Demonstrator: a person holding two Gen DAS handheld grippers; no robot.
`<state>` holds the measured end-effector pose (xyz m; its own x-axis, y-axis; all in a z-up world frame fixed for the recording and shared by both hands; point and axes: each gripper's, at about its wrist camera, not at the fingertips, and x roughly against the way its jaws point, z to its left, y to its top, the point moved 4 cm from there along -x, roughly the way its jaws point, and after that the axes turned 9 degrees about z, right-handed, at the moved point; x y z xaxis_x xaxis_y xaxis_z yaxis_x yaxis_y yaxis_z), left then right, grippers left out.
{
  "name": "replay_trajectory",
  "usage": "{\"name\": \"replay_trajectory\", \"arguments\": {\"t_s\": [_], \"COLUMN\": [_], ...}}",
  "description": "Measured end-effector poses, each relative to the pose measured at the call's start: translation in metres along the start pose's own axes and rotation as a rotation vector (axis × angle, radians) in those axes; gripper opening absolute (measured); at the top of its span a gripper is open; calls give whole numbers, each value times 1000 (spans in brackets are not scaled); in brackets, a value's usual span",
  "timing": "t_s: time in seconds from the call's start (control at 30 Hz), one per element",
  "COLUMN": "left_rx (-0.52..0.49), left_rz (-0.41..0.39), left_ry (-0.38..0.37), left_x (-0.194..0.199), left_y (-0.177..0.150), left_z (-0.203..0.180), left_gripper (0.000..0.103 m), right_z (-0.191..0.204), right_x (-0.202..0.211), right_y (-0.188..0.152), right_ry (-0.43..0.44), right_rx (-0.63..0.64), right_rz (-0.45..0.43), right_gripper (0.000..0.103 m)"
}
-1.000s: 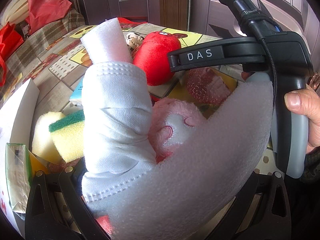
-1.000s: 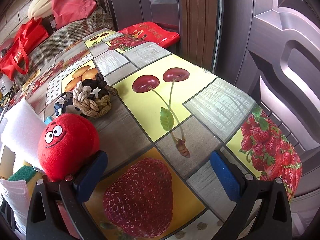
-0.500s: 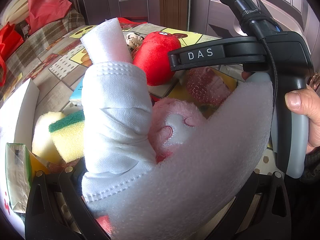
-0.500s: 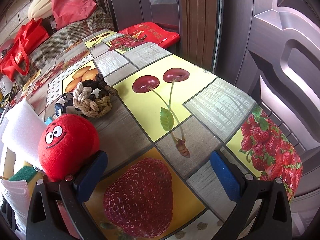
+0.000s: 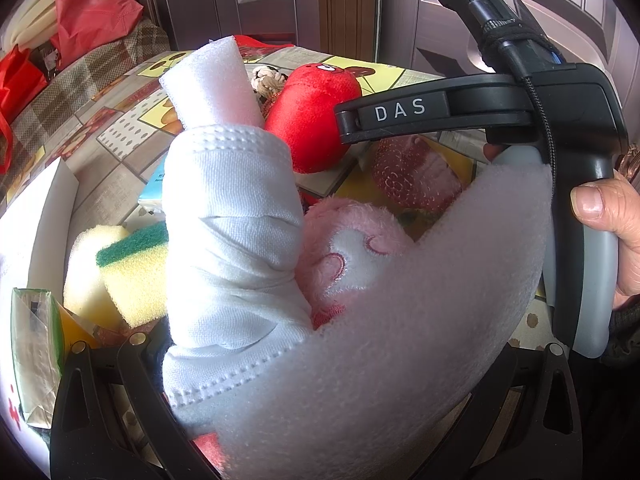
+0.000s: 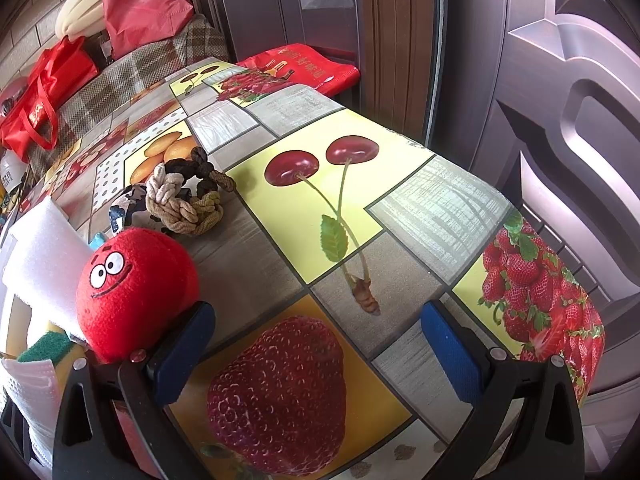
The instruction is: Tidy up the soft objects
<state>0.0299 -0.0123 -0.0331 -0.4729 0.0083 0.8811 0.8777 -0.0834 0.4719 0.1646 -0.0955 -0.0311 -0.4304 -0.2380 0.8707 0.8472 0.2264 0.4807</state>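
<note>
My left gripper (image 5: 320,420) is shut on a white foam sheet (image 5: 380,360) with a white folded cloth (image 5: 228,248) wrapped against it; both fill the left wrist view and hide the fingertips. Behind them lie a pink plush toy (image 5: 352,248) and a red plush ball with a face (image 5: 312,116). The ball also shows in the right wrist view (image 6: 132,292), just left of my right gripper (image 6: 320,352). That gripper is open and empty above the fruit-print tablecloth (image 6: 420,208). Its blue-padded left finger (image 6: 180,352) is close to the ball.
A yellow-green sponge (image 5: 132,268) and a yellow foam piece (image 5: 88,268) lie left of the cloth. A braided rope toy (image 6: 184,196) lies behind the ball. A white box (image 5: 36,224) stands at left. The table edge (image 6: 560,264) drops off at right, near dark doors.
</note>
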Motion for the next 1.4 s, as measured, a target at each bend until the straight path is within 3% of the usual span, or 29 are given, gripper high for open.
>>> {"name": "replay_trajectory", "arguments": {"t_s": [0.17,0.33,0.47,0.6,0.73,0.93,1.07,1.17,1.23,1.33,1.4], "left_rx": [14,72,134,259,378,418,322,239,197,129,81], "left_rz": [-34,-215,-353,-492,-568,-514,-430,-378,-349,-293,-253], "left_ry": [-4,-55,-27,-5,31,49,63,92,85,71,75], "left_x": [9,56,99,149,179,168,151,146,145,138,129], "left_y": [0,0,-4,-24,-54,-85,-98,-110,-119,-127,-128], "left_z": [3,11,27,61,102,117,93,77,72,63,55], "left_gripper": [102,102,103,103,103,102,102,101,100,95,91], "right_z": [0,0,1,0,0,0,-5,-15,-16,-7,11], "right_x": [0,0,0,0,0,0,6,24,45,83,104], "right_y": [0,0,0,0,0,0,0,-4,-8,-22,-37], "right_ry": [0,1,2,1,2,9,59,209,310,464,524], "right_rx": [0,0,-1,-1,-1,-4,-27,-34,34,213,383], "right_rz": [0,0,0,0,0,-2,-28,-113,-212,-360,-365], "right_gripper": [103,103,103,103,103,103,103,103,103,103,103]}}
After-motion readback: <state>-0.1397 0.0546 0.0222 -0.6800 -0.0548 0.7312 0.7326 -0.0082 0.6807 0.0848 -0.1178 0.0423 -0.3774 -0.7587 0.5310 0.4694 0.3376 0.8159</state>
